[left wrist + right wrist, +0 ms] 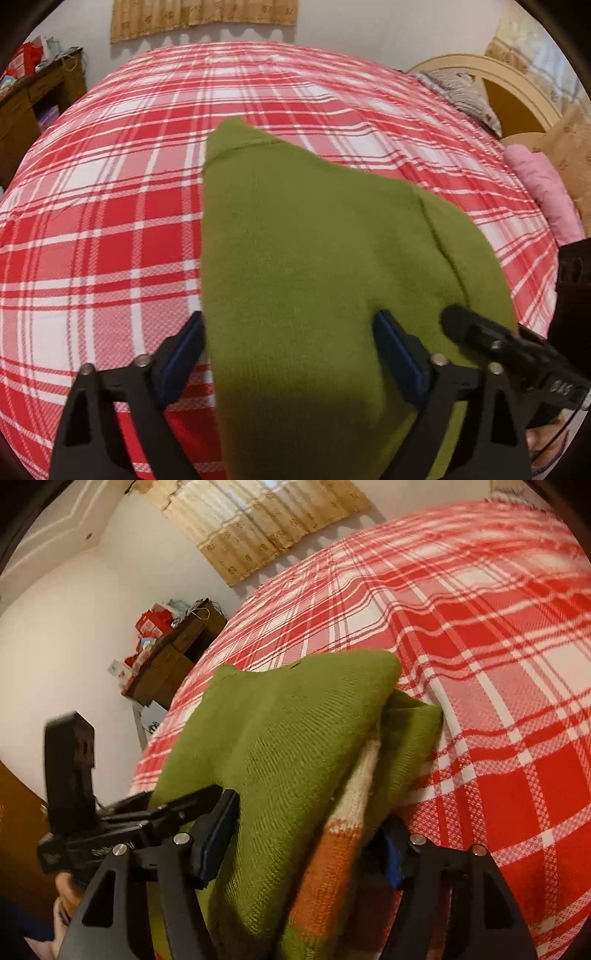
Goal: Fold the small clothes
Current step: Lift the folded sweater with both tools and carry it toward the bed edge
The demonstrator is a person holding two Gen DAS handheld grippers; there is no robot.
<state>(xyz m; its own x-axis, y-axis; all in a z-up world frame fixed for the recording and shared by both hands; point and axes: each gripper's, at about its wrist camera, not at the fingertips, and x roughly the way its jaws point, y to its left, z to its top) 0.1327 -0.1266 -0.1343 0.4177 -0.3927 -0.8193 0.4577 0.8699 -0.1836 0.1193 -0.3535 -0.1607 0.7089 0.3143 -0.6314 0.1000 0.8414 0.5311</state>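
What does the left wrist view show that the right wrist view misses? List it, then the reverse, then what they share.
Only the left wrist view: a cream arched headboard, a rolled pink cloth and a grey patterned pillow.
Only the right wrist view: the garment's white and orange knit stripes under its folded green top layer.
Both: the green knitted garment on the red and white plaid bedspread, the beige curtain and the cluttered wooden desk.

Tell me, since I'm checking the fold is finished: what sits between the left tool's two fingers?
The folded green sweater lies between the left tool's open fingers on the plaid bedspread, the pads apart from the knit, as the left wrist view shows.
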